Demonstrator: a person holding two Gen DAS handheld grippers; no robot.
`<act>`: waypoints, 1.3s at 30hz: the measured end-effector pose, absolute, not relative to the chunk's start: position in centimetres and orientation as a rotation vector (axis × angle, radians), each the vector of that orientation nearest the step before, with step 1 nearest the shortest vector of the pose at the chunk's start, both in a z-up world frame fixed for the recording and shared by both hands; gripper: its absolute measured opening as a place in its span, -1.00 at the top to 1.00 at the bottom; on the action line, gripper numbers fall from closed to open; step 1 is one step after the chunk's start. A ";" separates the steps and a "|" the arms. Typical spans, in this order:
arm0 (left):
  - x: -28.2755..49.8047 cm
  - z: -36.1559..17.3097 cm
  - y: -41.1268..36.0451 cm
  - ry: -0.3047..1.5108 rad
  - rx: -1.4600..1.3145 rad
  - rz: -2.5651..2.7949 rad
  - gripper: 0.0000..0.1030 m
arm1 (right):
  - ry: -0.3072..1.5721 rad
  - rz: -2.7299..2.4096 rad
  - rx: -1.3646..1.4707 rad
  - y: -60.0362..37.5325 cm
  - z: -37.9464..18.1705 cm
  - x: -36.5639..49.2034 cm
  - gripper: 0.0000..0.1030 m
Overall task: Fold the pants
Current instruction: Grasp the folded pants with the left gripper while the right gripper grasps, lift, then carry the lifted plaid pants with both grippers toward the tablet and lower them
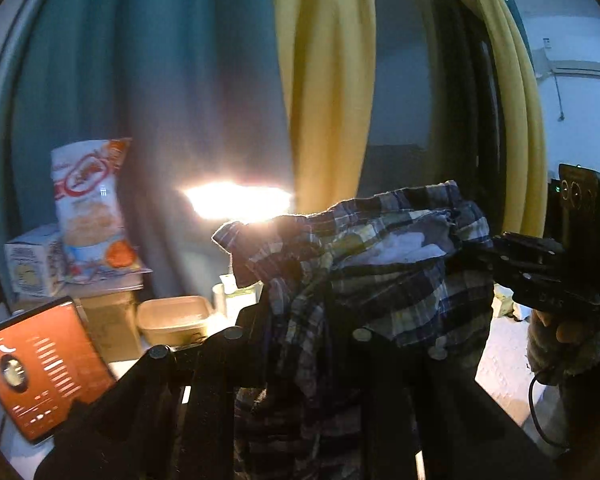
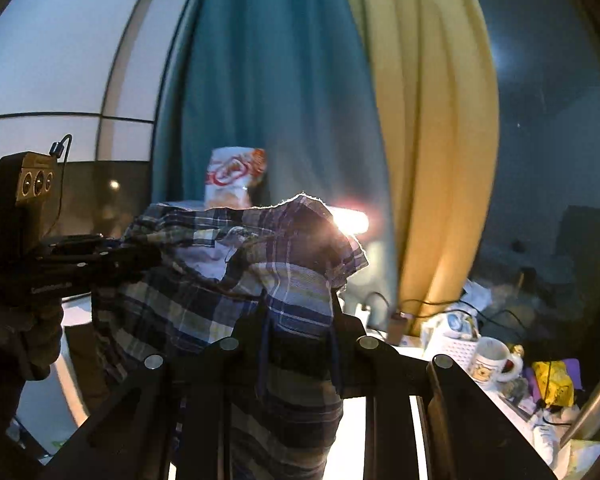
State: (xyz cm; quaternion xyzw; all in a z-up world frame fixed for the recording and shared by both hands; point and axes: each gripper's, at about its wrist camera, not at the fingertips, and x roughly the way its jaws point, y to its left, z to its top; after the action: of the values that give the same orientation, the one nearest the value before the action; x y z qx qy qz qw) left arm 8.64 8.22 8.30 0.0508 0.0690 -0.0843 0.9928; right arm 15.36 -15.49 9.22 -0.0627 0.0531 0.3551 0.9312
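Plaid pants (image 1: 380, 276) held aloft in front of teal curtain (image 1: 140, 80), bunched between both tools. Left gripper (image 1: 296, 320) clenched on waist fabric; right gripper (image 2: 296, 340) likewise. Cloth light, limp, drapes freely. Judgement: grasp waistband corners, keep tension to avoid sag.

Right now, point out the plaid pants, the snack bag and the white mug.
plaid pants (image 1: 384, 280), left wrist view, on the bunched cloth near the waistband.
snack bag (image 1: 89, 204), left wrist view, on the printed front of the bag.
white mug (image 2: 490, 360), right wrist view, on its side, left of the handle.
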 end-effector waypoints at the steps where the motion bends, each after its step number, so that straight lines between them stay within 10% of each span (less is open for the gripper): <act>1: 7.7 8.3 8.6 0.129 0.110 -0.154 0.65 | 0.104 0.737 -0.128 -15.1 9.2 14.9 0.54; 39: 14.3 -1.2 22.5 0.409 -0.020 0.007 0.65 | 0.409 0.873 -0.090 1.9 -1.3 23.1 0.54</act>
State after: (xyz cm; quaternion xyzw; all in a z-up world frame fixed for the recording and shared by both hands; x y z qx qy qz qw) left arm 14.33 22.52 -1.23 -0.0101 0.2032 0.0037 0.9791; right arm 23.09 1.88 -1.25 -0.0434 0.1967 0.4196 0.8851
